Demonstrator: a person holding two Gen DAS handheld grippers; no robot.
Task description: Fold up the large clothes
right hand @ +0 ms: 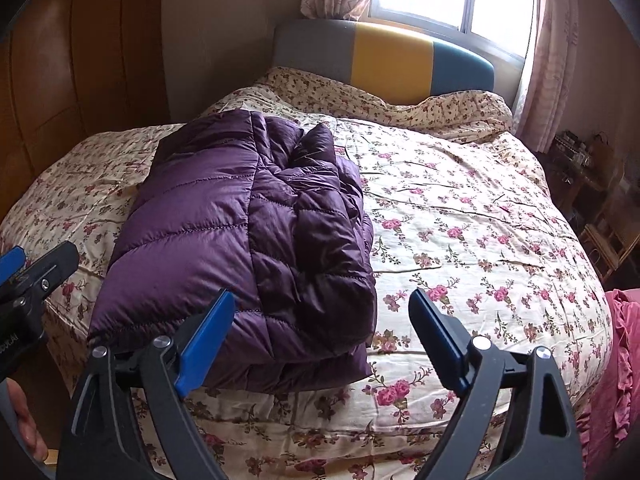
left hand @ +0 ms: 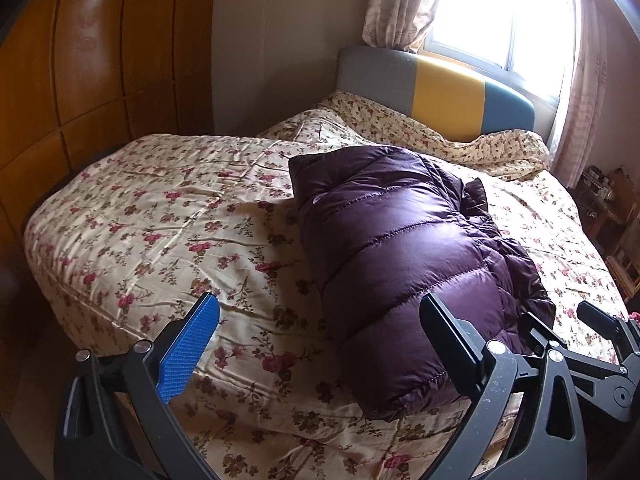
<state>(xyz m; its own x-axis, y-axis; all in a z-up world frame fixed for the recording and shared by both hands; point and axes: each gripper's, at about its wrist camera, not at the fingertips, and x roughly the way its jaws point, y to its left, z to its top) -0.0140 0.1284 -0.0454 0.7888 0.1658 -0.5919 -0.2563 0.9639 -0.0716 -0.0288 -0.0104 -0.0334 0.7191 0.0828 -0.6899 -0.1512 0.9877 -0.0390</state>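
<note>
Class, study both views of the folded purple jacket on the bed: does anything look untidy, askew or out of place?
Mostly neat. The purple jacket lies folded on the floral bedspread, but its right side is bunched and rumpled, with a dark flap poking up instead of lying flat. Both grippers are open, holding nothing.

Jacket: glossy purple, quilted in stitched bands. Bedspread: cream, pink-red flowers, olive stems. Headboard: grey, yellow, teal panels. Curtain: pale pink, faint print. Wardrobe: orange-brown wood. Left tool: black frame, one blue pad. Right tool: black, blue pads. Cloth: pink, ruffled.
</note>
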